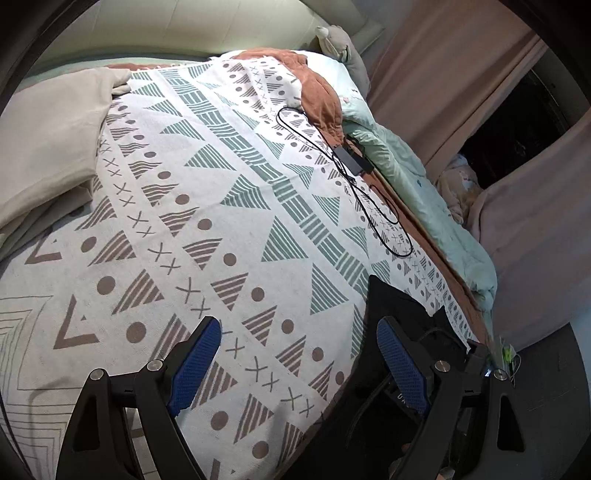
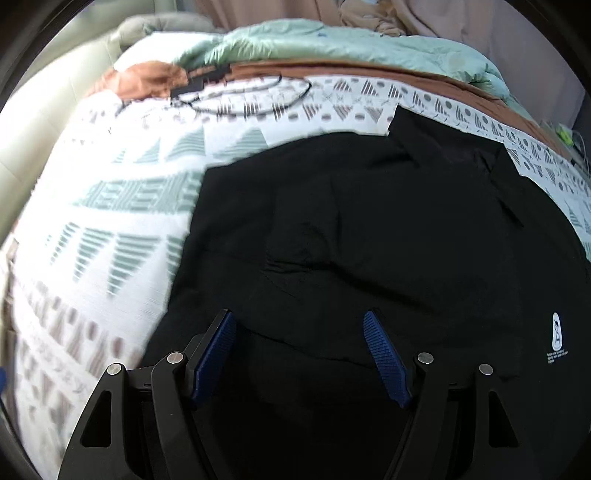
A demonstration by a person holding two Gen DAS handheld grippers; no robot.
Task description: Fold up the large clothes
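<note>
Black garment (image 2: 369, 229) (flat) on patterned bedspread (image 2: 122, 206)

Left wrist cam: sits high over the bed's near edge, looks down and along the blanket (image 1: 236, 206) toward the headboard (image 1: 207, 26), claw fingers in the bottom of frame. Right wrist cam: lower and closer, aimed across the bed toward the curtain side, black garment (image 2: 369, 240) fills most of the frame, left side motion-blurred. Shared: blanket, cable (image 1: 373, 199) (image 2: 255, 99), green quilt (image 1: 424, 192) (image 2: 332, 44), garment edge.
</note>
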